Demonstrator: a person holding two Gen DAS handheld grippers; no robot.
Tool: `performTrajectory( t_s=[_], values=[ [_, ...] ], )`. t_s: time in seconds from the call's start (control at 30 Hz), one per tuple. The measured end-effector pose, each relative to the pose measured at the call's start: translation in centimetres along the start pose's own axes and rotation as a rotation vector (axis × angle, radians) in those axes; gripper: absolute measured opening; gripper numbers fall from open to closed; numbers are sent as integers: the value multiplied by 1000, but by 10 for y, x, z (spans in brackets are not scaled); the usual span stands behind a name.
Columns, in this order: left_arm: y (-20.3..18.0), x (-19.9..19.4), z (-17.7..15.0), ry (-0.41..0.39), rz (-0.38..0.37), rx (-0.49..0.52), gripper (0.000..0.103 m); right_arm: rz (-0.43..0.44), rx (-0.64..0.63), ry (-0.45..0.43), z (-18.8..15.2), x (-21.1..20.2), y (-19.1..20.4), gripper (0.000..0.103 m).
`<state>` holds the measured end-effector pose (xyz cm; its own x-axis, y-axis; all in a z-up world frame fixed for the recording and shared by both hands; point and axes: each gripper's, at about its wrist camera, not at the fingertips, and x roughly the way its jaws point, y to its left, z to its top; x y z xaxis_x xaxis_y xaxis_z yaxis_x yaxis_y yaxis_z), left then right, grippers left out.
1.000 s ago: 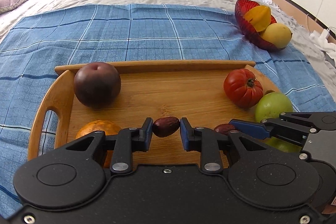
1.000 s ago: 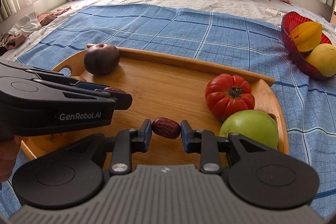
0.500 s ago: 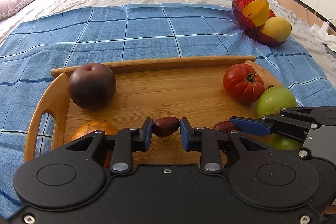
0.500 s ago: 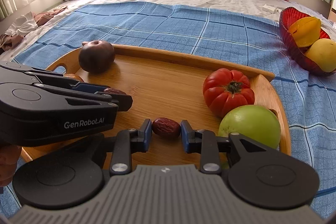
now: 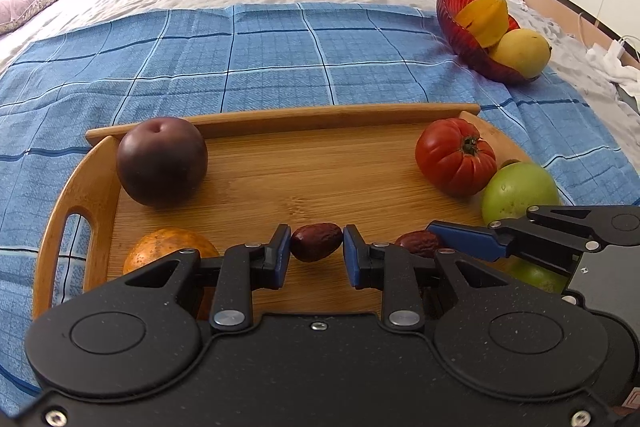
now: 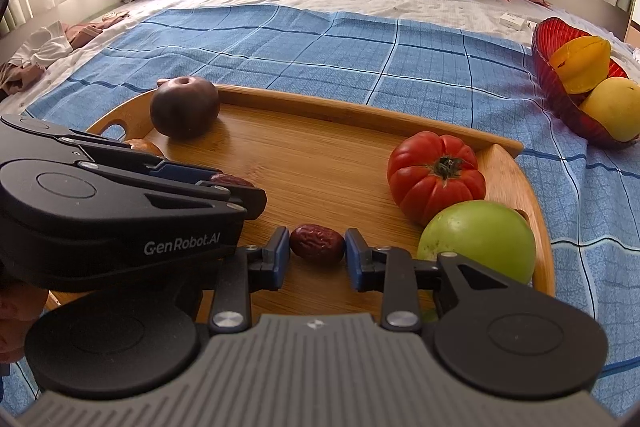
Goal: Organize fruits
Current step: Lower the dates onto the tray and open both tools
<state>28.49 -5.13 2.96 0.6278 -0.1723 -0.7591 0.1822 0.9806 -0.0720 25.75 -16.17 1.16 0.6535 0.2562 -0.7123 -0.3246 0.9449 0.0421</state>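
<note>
Holding a red date in each gripper over the wooden tray [image 5: 280, 123]: our left gripper [image 5: 316, 251] clamps one date [image 5: 316, 247], while our right gripper [image 6: 316, 251], jaws just easing apart, barely brackets the other date [image 6: 318, 249]. The red bowl [image 5: 460, 27] beyond the tray has only two fruits; five wait on the tray.

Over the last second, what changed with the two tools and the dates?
The right tool has just been opening around its date; slim gaps show at both pads. The left tool stays shut on its date. Tray and other fruit unchanged.
</note>
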Motion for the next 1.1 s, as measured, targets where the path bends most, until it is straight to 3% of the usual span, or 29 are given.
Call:
performTrajectory(
  t_s=[0.17,0.3,0.53,1.1],
  values=[
    [1,0,1,8,-16,-13,28,-3,1,1,0,-1,0,45],
    [1,-4,1,-7,-15,-15,41,-7,-1,-2,0,-2,1,47],
    [4,-17,3,-31,-19,-28,48,-12,4,-23,2,-12,1,53],
    [10,-68,-3,-159,50,-6,81,-68,23,-117,7,-48,5,71]
  ],
)
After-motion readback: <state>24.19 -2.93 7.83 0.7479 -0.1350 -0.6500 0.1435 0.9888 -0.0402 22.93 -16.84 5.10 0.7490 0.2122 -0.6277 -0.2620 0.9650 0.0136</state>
